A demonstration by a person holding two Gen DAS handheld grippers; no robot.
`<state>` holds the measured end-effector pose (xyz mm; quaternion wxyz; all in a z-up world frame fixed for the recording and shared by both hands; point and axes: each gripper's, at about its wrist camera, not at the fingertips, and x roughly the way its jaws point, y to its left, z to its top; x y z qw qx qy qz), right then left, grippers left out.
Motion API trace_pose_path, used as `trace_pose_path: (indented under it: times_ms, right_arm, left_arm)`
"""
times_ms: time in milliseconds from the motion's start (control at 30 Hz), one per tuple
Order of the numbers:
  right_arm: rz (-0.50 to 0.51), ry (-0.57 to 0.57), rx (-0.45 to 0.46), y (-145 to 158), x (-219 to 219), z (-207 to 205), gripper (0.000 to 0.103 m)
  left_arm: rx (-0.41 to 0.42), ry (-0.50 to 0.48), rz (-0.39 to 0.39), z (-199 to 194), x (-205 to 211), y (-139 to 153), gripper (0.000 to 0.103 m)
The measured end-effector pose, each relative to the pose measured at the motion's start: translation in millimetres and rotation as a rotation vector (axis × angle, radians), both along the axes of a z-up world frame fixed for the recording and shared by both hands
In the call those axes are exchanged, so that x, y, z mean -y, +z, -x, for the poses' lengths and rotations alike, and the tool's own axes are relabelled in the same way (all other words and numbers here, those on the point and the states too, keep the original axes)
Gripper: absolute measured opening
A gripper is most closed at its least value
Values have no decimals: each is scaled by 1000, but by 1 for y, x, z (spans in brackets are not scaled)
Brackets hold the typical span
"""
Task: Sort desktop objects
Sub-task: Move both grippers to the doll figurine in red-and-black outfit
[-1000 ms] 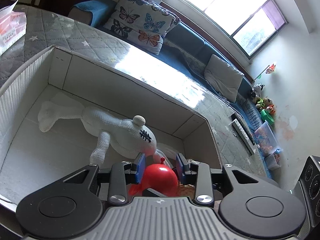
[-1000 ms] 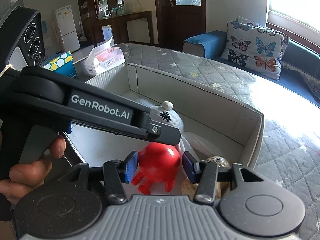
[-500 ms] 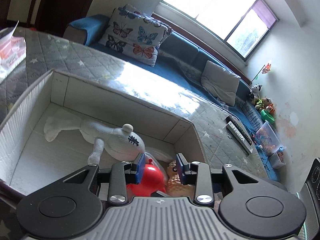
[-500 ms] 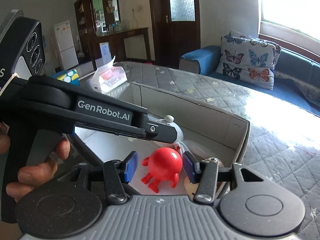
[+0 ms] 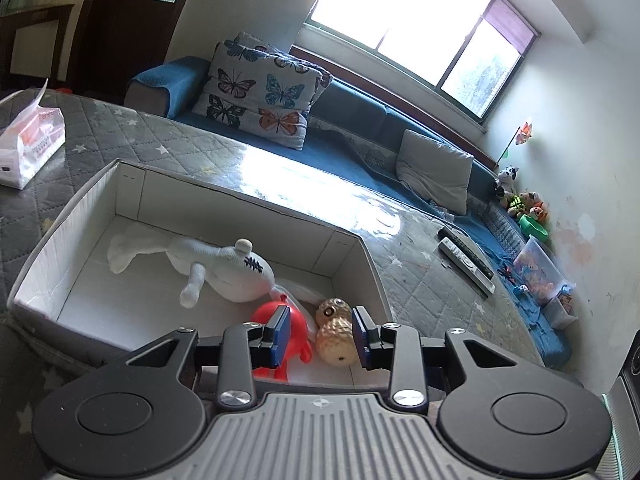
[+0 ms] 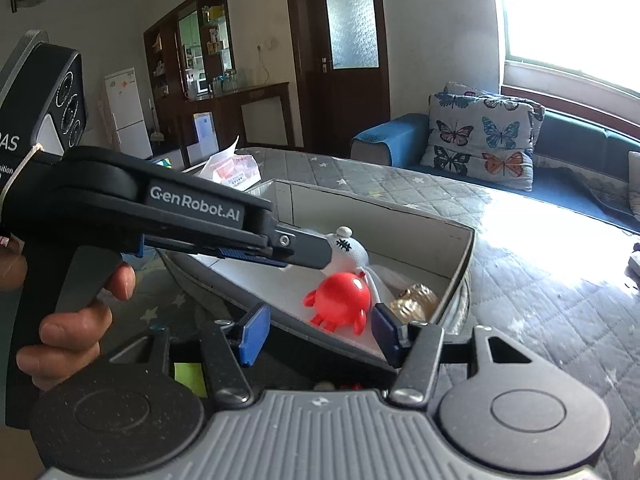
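Inside the white cardboard box lay the red round plastic toy, knitted white bunny and golden peanut figure; right gripper, just opening, and left gripper both held nothing.

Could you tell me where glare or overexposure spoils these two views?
Left wrist view: the window is blown out, and a bright glare patch washes out the quilted cover behind the box. Right wrist view: the window is overexposed, and sunlight bleaches the quilted cover at right.
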<state>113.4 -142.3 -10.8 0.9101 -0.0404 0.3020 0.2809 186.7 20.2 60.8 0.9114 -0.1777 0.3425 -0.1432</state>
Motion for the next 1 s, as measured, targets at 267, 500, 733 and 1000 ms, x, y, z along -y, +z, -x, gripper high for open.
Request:
trace_pose_path:
  times_ms: [267, 500, 733, 1000]
  right_arm:
    - [3, -20, 4, -11, 14, 33, 58]
    - [3, -40, -26, -26, 24, 49, 58]
    - [-17, -66, -48, -37, 32, 52, 60]
    - [-51, -101, -72, -42, 39, 40, 62]
  left_arm:
    - [21, -6, -16, 30, 5, -1, 36]
    - [19, -14, -33, 47, 13, -6, 36]
    - [-25, -14, -50, 52, 19, -21, 36]
    - [-79, 12, -35, 51, 13, -37, 36]
